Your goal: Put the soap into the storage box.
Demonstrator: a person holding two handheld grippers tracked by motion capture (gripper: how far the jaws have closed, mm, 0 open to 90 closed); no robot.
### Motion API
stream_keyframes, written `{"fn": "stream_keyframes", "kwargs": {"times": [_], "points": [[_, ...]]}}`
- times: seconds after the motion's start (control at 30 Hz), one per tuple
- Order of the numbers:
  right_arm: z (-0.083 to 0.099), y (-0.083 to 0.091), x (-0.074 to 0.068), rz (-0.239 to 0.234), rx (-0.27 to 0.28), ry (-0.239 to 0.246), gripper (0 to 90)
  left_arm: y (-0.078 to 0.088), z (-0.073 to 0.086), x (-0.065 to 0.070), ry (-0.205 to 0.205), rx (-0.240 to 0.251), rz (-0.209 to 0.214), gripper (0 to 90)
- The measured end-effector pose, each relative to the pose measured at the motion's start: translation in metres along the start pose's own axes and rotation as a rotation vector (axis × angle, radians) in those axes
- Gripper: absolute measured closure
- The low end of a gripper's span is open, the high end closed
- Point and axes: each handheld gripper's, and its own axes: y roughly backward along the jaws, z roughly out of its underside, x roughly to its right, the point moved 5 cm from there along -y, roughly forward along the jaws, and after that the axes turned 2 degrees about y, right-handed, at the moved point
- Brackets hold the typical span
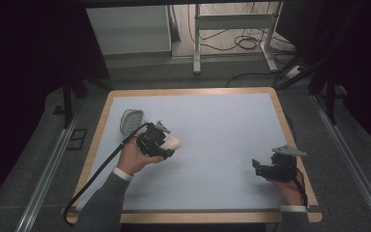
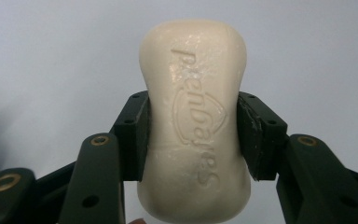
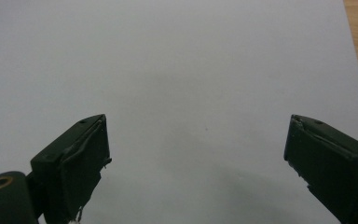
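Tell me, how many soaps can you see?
1. The cream soap bar is clamped in the left gripper, beside the soap dish near the table's left edge. The dish looks empty, though it is partly hidden.

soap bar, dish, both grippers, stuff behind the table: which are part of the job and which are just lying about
In the job:
soap bar, clamped in the left gripper
soap dish, likely
right gripper, open, idle

Just about:
cables on the floor
metal frame legs

1. Soap bar (image 2: 195, 123), centre of the left gripper view: cream-white, embossed lettering.
2. Jaws either side: black, brass-coloured rivets.
3. Table (image 1: 212, 130): pale blue-grey surface, light wood border.
4. Soap dish (image 1: 131, 120), upper left: translucent white, ribbed.
5. Sleeve (image 1: 104, 203), bottom: grey, white cuff.
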Motion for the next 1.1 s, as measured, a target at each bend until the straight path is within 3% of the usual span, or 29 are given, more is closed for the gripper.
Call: {"fn": "stream_keyframes", "kwargs": {"times": [0.33,1.1], "points": [[0.001,-0.001,0.001,0.004,-0.004,0.002,6.3,0.005,-0.006,-0.005,-0.001,0.006,-0.018,49.5],[0.003,-0.003,0.002,0.005,-0.018,-0.002,6.3,0.015,-0.013,-0.033,0.033,0.0,-0.058,49.5]]}}
